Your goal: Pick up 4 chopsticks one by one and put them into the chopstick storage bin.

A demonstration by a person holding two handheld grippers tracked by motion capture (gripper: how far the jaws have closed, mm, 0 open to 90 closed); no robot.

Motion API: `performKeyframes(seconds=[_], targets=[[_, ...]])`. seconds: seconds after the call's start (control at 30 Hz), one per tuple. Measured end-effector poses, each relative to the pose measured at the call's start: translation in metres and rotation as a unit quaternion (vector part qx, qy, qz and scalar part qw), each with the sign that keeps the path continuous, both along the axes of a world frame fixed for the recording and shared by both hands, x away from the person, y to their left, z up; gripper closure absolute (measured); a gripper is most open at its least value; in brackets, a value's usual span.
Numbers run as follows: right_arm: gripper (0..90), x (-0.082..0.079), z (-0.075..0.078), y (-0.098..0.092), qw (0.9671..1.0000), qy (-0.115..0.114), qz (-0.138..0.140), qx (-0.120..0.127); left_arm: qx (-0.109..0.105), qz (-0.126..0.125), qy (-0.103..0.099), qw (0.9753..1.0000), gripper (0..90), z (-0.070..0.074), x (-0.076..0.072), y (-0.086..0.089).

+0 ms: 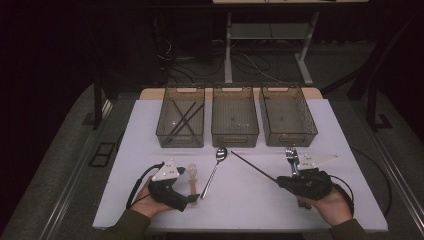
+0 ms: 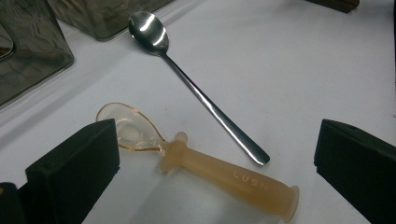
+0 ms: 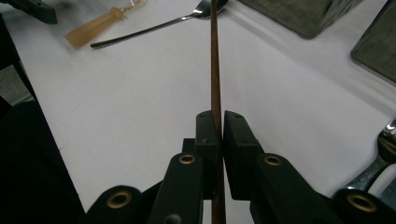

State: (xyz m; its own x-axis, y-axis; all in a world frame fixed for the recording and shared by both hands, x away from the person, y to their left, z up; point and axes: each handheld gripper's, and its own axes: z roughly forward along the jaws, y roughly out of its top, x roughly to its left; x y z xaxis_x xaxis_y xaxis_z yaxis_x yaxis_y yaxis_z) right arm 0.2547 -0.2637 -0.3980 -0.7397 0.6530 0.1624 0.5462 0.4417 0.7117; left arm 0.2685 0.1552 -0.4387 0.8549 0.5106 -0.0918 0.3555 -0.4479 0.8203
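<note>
A brown chopstick [image 1: 252, 166] lies slanted on the white mat, and my right gripper [image 1: 280, 181] is shut on its near end. In the right gripper view the chopstick [image 3: 215, 56] runs straight up from between the closed jaws of my right gripper [image 3: 217, 122]. My left gripper [image 1: 186, 187] stands open at the front left. In the left gripper view its jaws stand either side of an amber plastic spoon [image 2: 224, 175] that lies flat on the mat, not touching it. A metal spoon [image 2: 196, 88] lies just beyond it.
Three dark see-through bins stand in a row at the back: the left bin [image 1: 180, 141] holds several chopsticks, the middle bin [image 1: 235, 139] and right bin [image 1: 290, 139] look bare. Metal forks [image 1: 291, 156] lie beside my right gripper. The white mat [image 1: 240, 202] covers the table.
</note>
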Motion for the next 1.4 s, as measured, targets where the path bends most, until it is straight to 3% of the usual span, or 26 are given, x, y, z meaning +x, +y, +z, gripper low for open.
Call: performKeyframes(seconds=[0.47,1.4], targets=[[84.7,0.018,0.018,0.012,0.9998,-0.011,-0.005,0.018,0.000,-0.001,-0.001,1.0000,0.0,0.000,0.001,0.000],[84.6,0.076,0.041,0.067,0.9985,-0.032,-0.015,0.041,-0.003,-0.001,0.000,1.0000,0.0,0.001,0.001,0.002]])
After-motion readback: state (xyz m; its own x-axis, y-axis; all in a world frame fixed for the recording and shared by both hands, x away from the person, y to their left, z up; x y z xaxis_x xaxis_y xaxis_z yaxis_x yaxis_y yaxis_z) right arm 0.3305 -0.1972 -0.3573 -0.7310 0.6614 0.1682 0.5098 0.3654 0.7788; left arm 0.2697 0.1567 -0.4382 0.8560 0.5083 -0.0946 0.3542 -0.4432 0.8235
